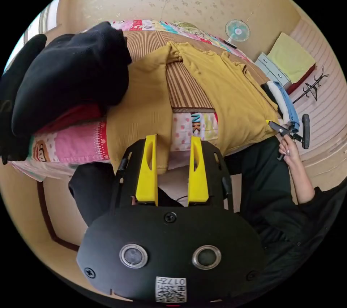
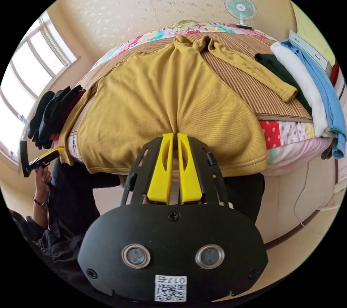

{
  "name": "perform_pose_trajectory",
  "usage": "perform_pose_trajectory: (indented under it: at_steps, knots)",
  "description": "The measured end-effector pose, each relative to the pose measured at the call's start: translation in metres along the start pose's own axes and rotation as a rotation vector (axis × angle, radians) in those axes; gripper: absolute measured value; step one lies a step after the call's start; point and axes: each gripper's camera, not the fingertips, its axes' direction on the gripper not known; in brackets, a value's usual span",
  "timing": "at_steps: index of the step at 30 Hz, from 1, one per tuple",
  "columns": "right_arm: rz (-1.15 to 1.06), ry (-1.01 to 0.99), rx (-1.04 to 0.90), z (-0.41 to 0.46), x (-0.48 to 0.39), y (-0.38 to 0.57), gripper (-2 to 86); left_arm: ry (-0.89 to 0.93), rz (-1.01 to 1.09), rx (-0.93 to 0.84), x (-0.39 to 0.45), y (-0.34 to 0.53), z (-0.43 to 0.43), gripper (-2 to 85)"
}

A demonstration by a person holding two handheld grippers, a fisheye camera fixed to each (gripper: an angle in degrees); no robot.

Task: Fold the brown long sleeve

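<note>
Now the right gripper (image 2: 175, 142) pinches the brown long sleeve (image 2: 170, 95) hem, left gripper (image 1: 172, 145) gaping beside its cuff — lift evenly.

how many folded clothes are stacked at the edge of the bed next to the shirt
3: a dark one nearest the mustard shirt, a white one beside it, a blue one outermost. More may be hidden beneath.

right gripper (image 2: 175, 136) fingers pinching brown long sleeve (image 2: 162, 98) hem, bed (image 2: 285, 131)
</note>
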Motion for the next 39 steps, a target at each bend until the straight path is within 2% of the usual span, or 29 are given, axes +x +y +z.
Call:
perform_pose_trajectory:
  at_steps: [3, 6, 9, 11, 14, 16, 18, 23, 25, 28, 30, 31, 34, 36, 38, 39]
  knots:
    - [-0.017, 0.031, -0.003, -0.005, -0.007, 0.008, 2.9, -0.116, -0.060, -0.030, -0.016, -0.004, -0.013, 7.9]
    - [-0.022, 0.032, -0.014, -0.010, -0.010, 0.018, 2.9, -0.034, -0.075, -0.084, -0.040, -0.005, -0.046, 2.3]
    - [-0.015, 0.003, -0.025, -0.016, -0.007, 0.029, 3.1, 0.321, -0.082, -0.011, -0.079, 0.000, -0.106, 0.8]
    - [-0.003, -0.024, -0.016, -0.020, -0.003, 0.037, 3.3, 0.754, -0.159, 0.156, -0.131, 0.005, -0.152, 0.5]
    - [-0.002, -0.084, 0.044, -0.035, -0.002, 0.050, 4.0, 1.074, -0.166, 0.309, -0.171, 0.000, -0.201, 0.2]
    - [-0.058, -0.178, 0.147, -0.056, -0.014, 0.059, 5.2, 1.107, -0.145, 0.344, -0.179, -0.006, -0.230, 0.2]
    - [-0.218, -0.383, 0.297, -0.090, -0.044, 0.065, 8.8, 1.100, -0.146, 0.332, -0.180, -0.012, -0.249, 0.2]
    - [-0.601, -0.785, 0.336, -0.126, -0.133, 0.051, 16.5, 1.177, -0.179, 0.318, -0.180, -0.022, -0.263, 0.5]
    - [-0.666, -0.880, 0.344, -0.132, -0.164, 0.045, 17.5, 1.204, -0.192, 0.333, -0.185, -0.022, -0.262, 0.7]
    - [-0.766, -0.876, 0.342, -0.137, -0.208, 0.029, 13.2, 1.200, -0.232, 0.367, -0.199, -0.021, -0.263, 1.7]
    - [-0.884, -0.825, 0.294, -0.144, -0.231, 0.003, 5.0, 1.193, -0.248, 0.417, -0.211, -0.017, -0.271, 3.4]
    - [-0.895, -0.808, 0.294, -0.148, -0.232, -0.006, 4.7, 1.185, -0.243, 0.466, -0.220, -0.011, -0.280, 4.8]
    - [-0.981, -0.581, 0.323, -0.168, -0.227, -0.066, 3.8, 1.110, -0.189, 0.547, -0.232, 0.009, -0.300, 6.4]
    - [-0.975, -0.416, 0.334, -0.179, -0.203, -0.124, 3.7, 1.056, -0.174, 0.525, -0.232, 0.018, -0.297, 6.4]
    - [-0.899, -0.422, 0.342, -0.183, -0.165, -0.169, 3.7, 0.985, -0.169, 0.444, -0.222, 0.025, -0.275, 6.8]
    - [-0.790, -0.440, 0.348, -0.181, -0.132, -0.195, 3.8, 0.968, -0.174, 0.417, -0.218, 0.026, -0.267, 7.2]
